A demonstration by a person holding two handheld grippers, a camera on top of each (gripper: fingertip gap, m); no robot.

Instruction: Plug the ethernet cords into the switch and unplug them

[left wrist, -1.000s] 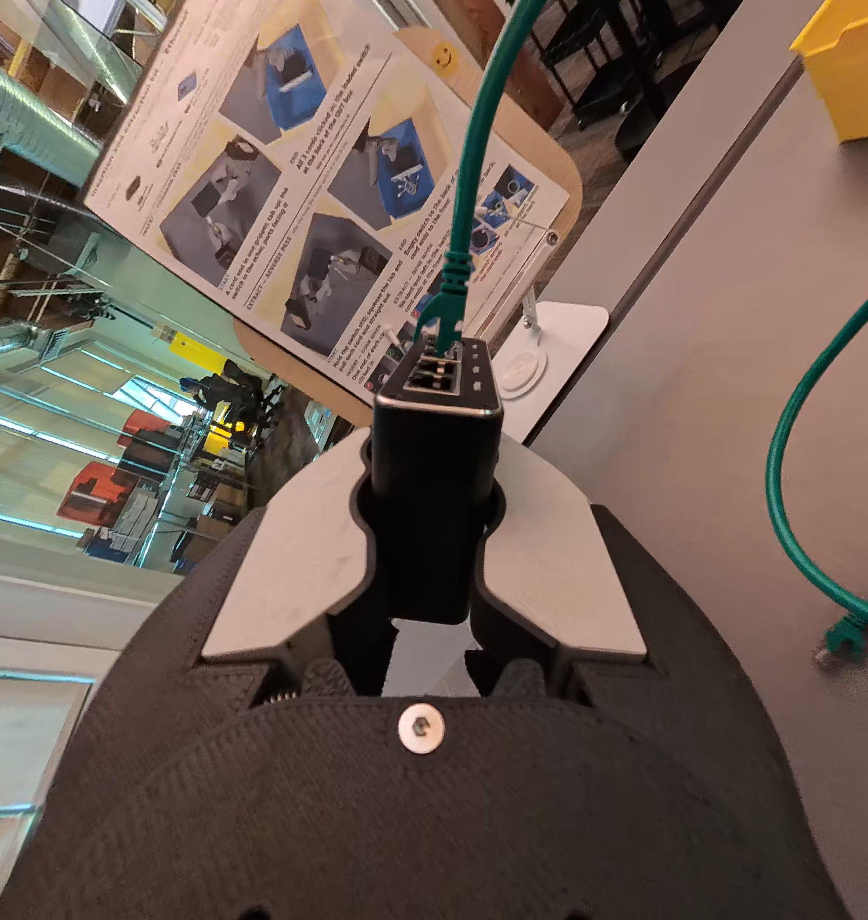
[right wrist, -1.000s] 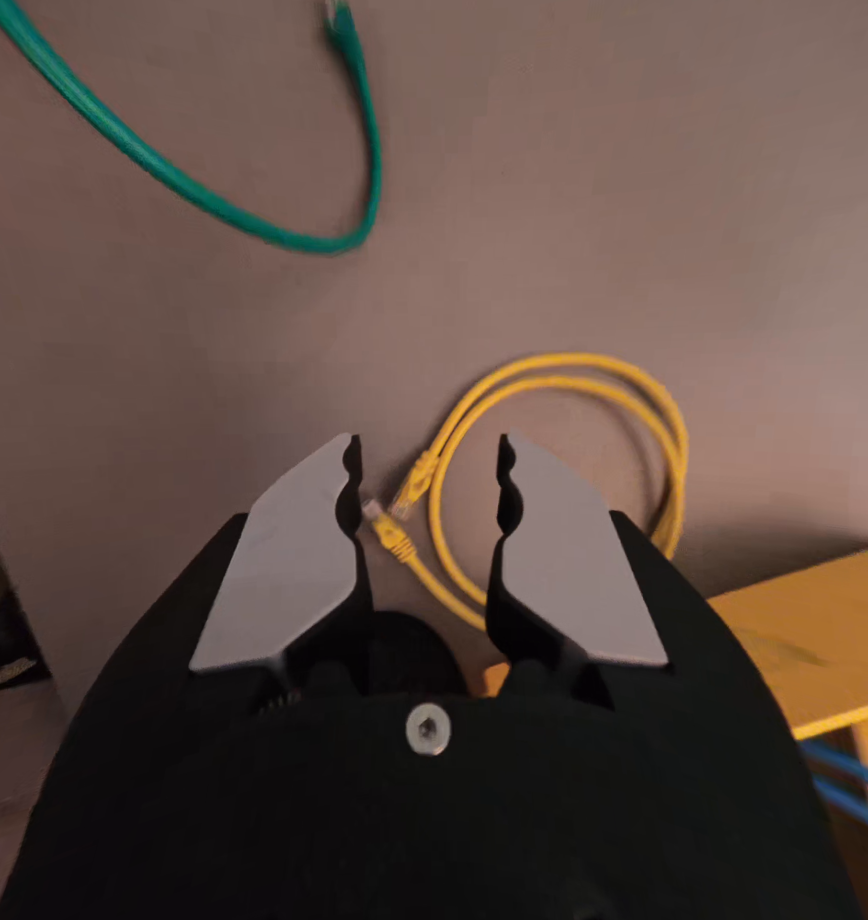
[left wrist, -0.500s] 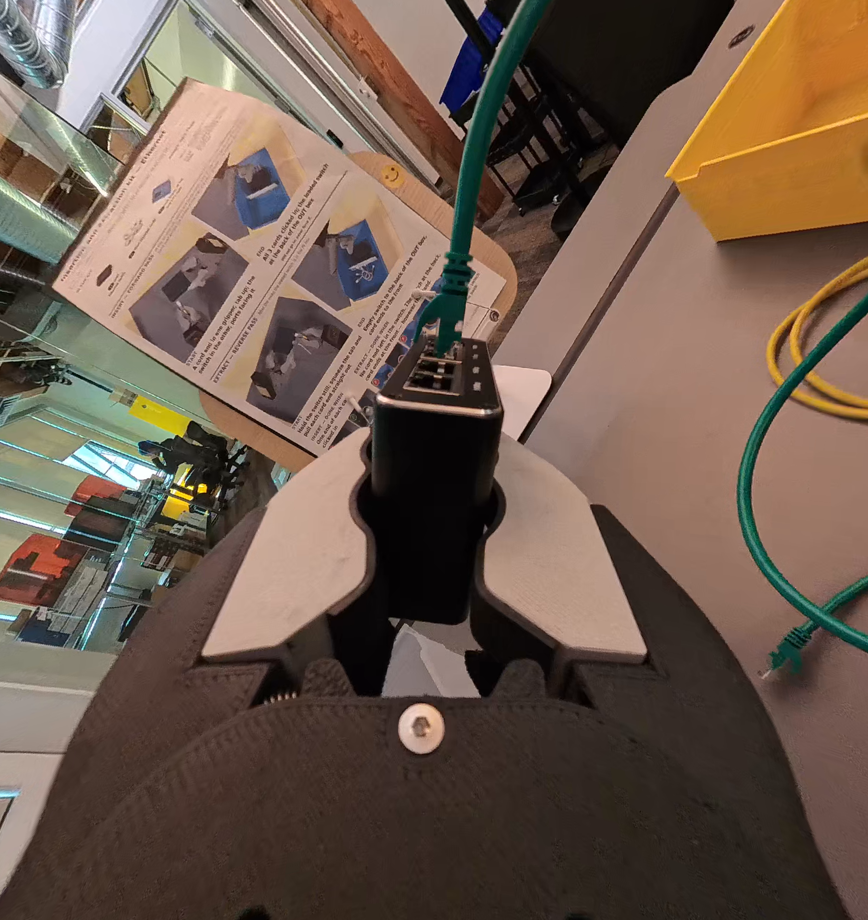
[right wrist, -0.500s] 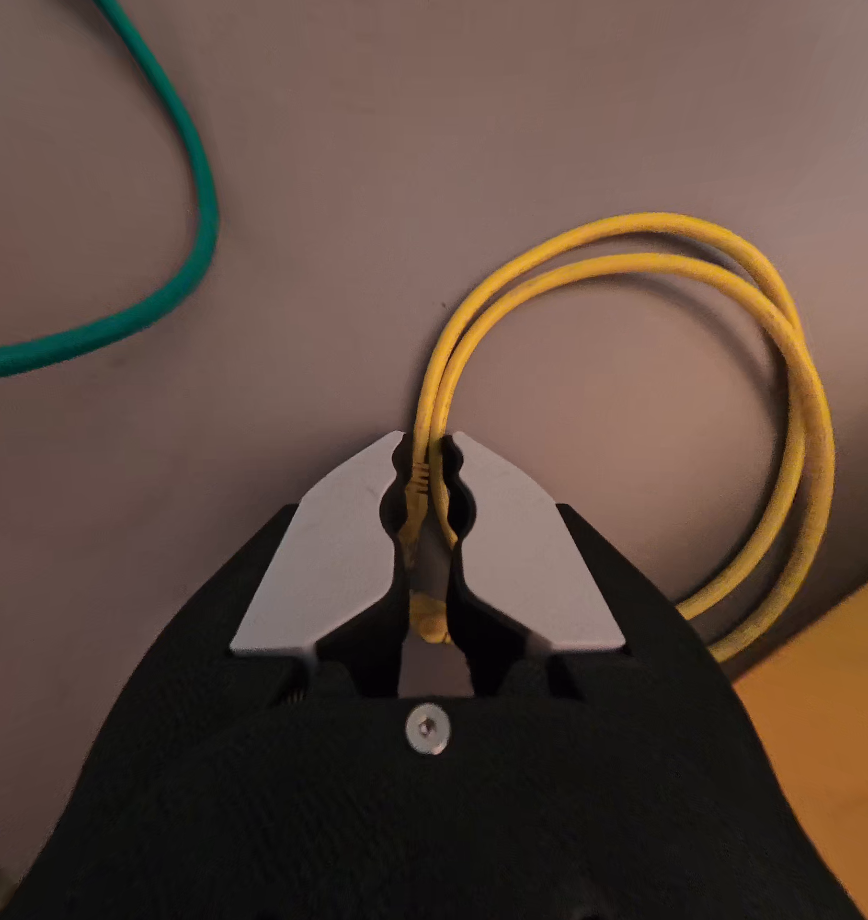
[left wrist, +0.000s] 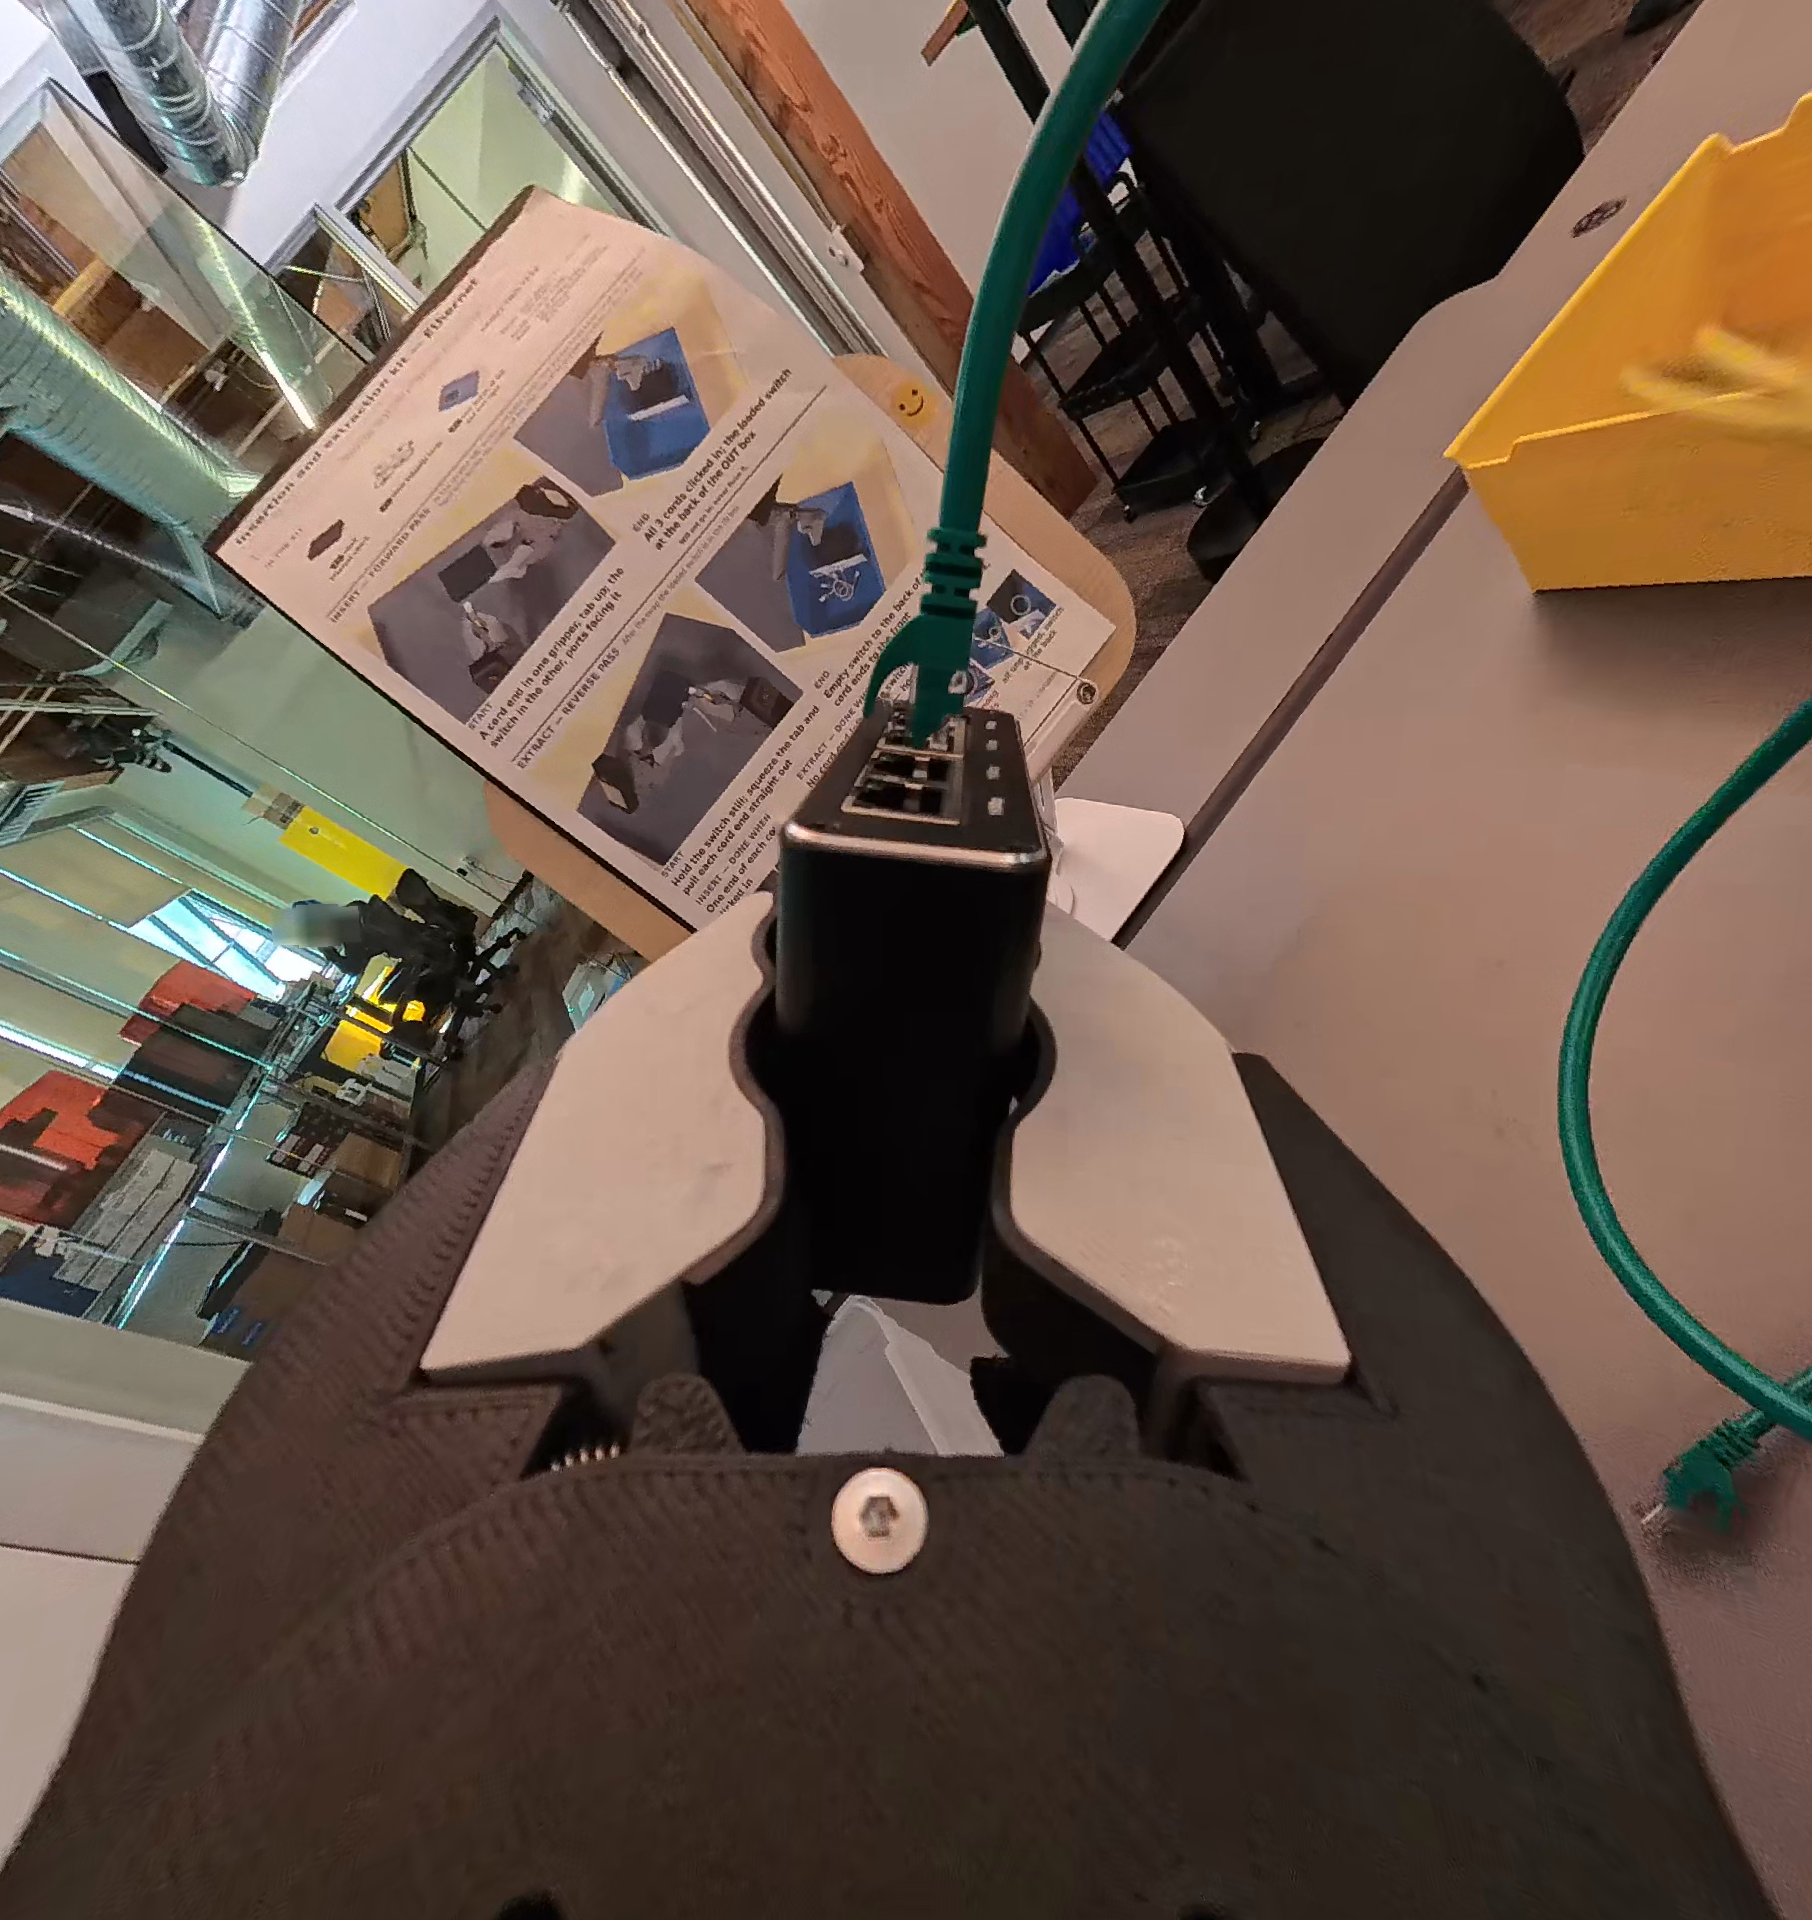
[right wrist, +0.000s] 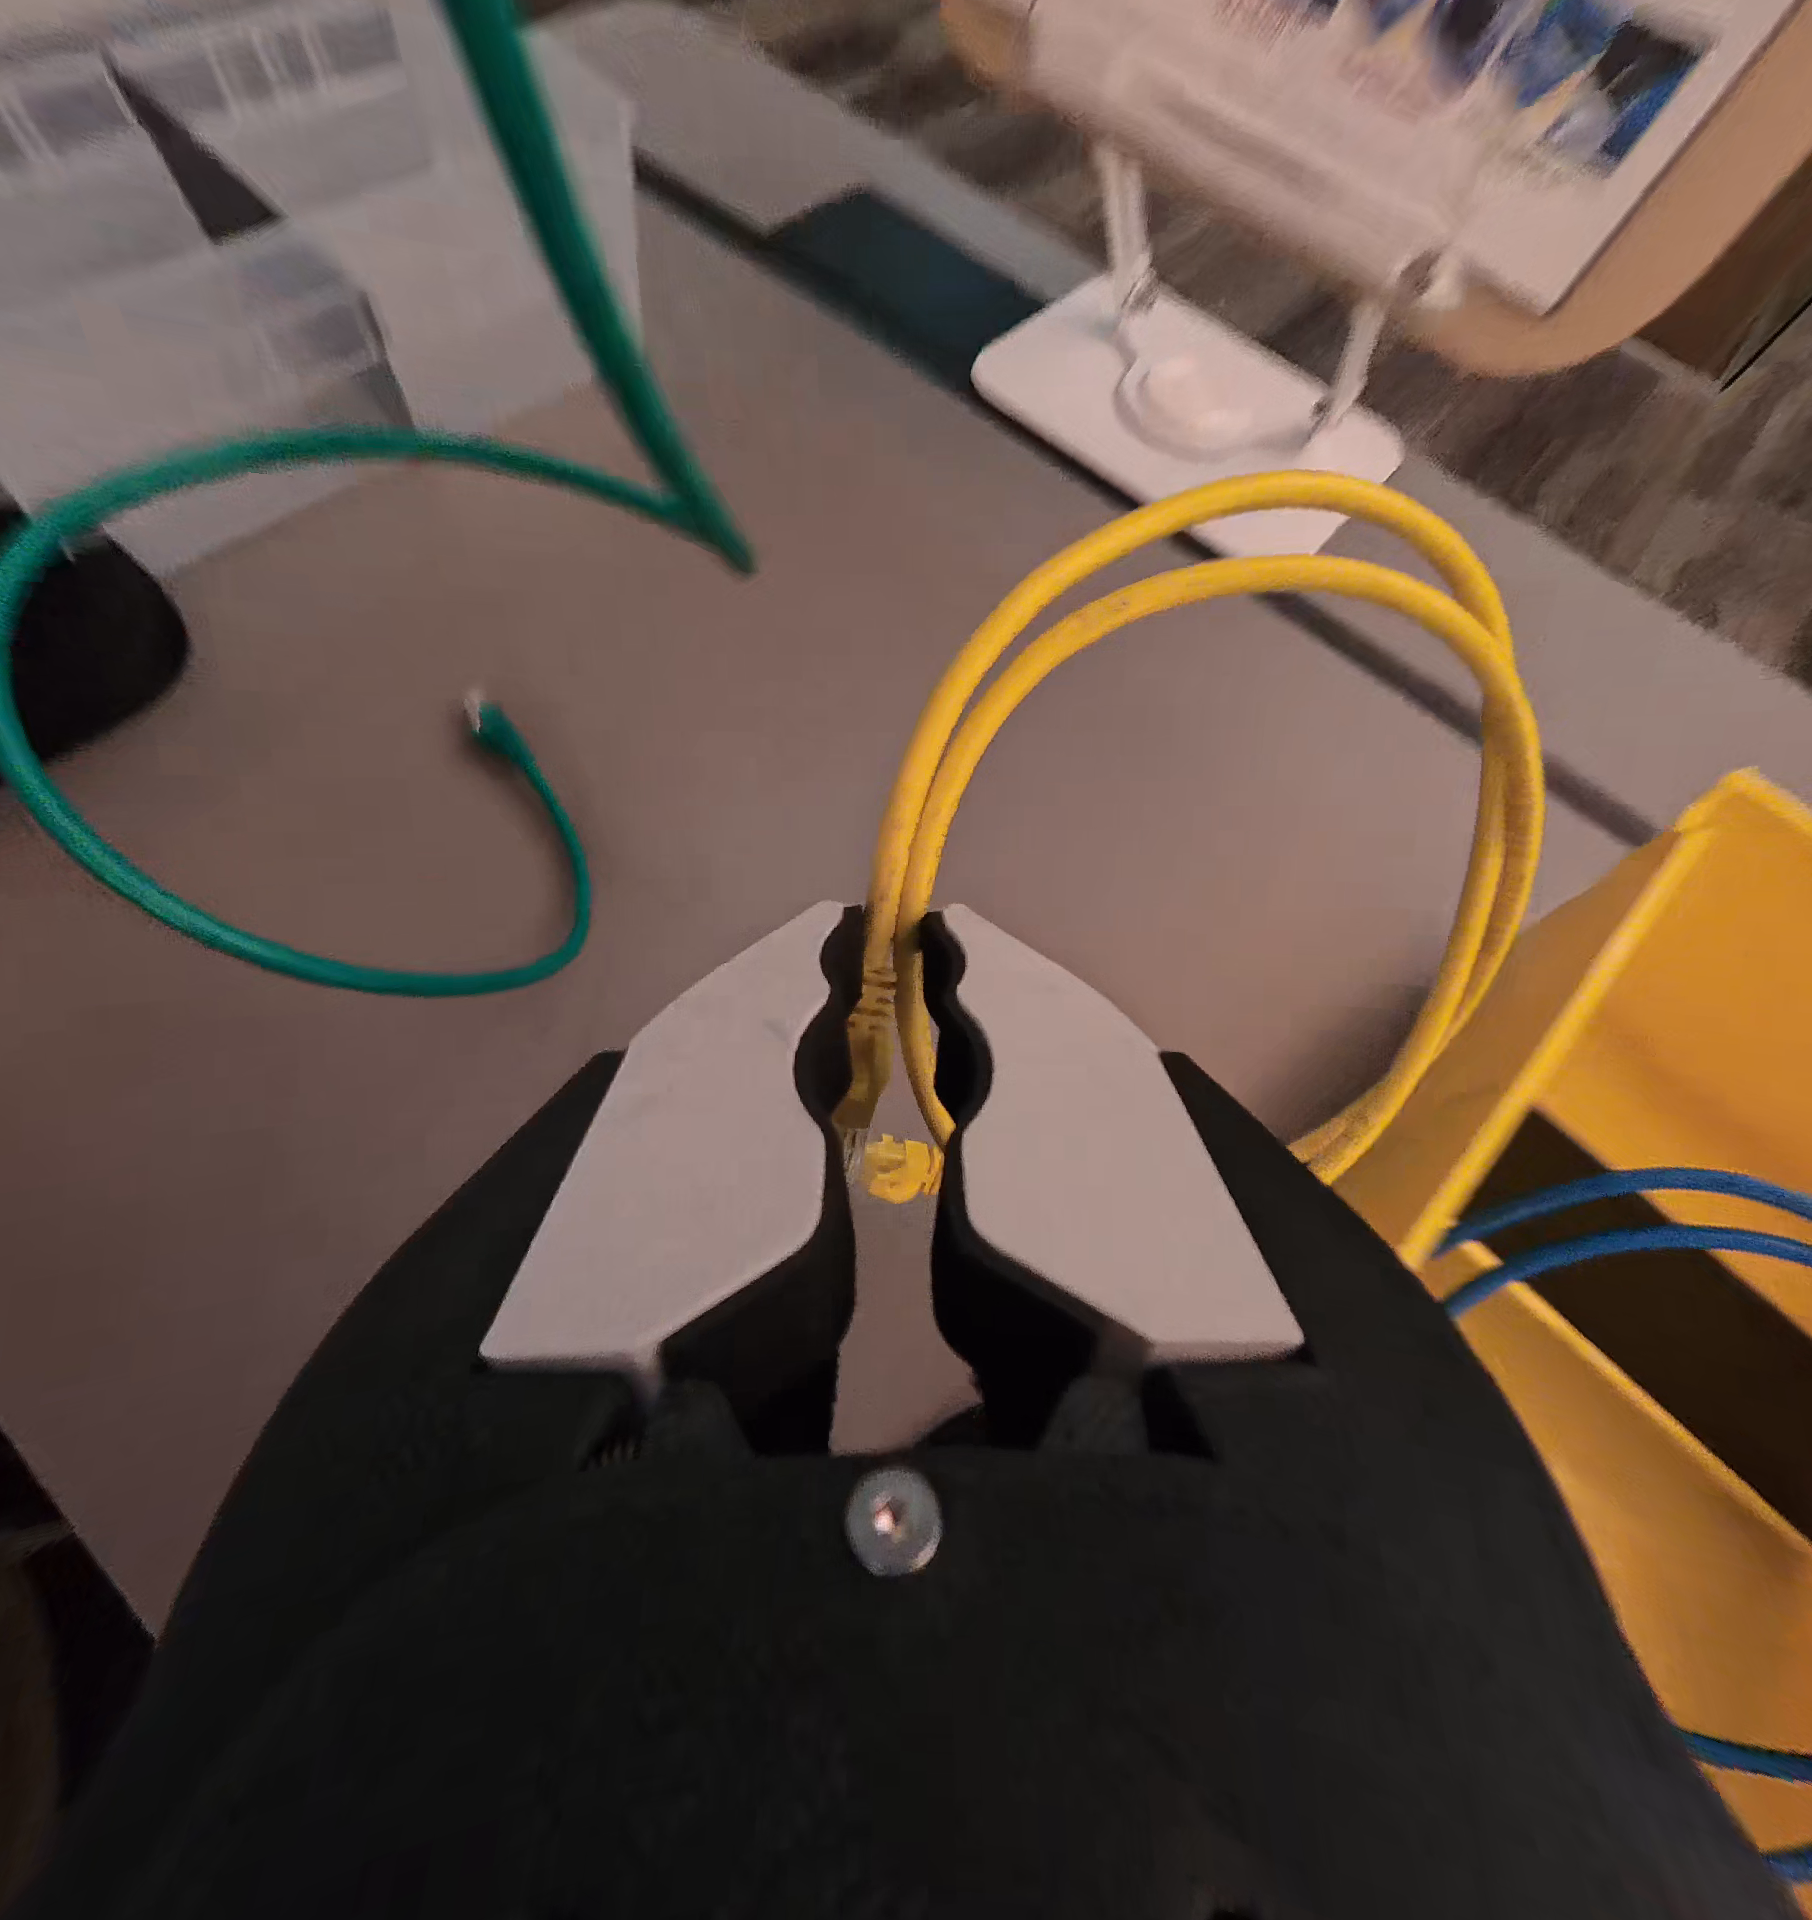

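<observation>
smooth grey table (left wrist: pixel 1504 831) carries a boxy yellow bin (left wrist: pixel 1712 416). left gripper (left wrist: pixel 907 997), ribbed black with flat grey fingers, clamps the upright black slab switch (left wrist: pixel 907 1039); a green cord (left wrist: pixel 985 343) is plugged into a far port. right gripper (right wrist: pixel 894 935) pinches the looped yellow cord (right wrist: pixel 1245 561) near both plugs, above the table.

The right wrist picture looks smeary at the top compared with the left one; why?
Right wrist view: motion blur smears the poster and stand, while the yellow cord stays sharp. Left wrist view: crisp and daylit, only the wide lens bends straight edges.
</observation>
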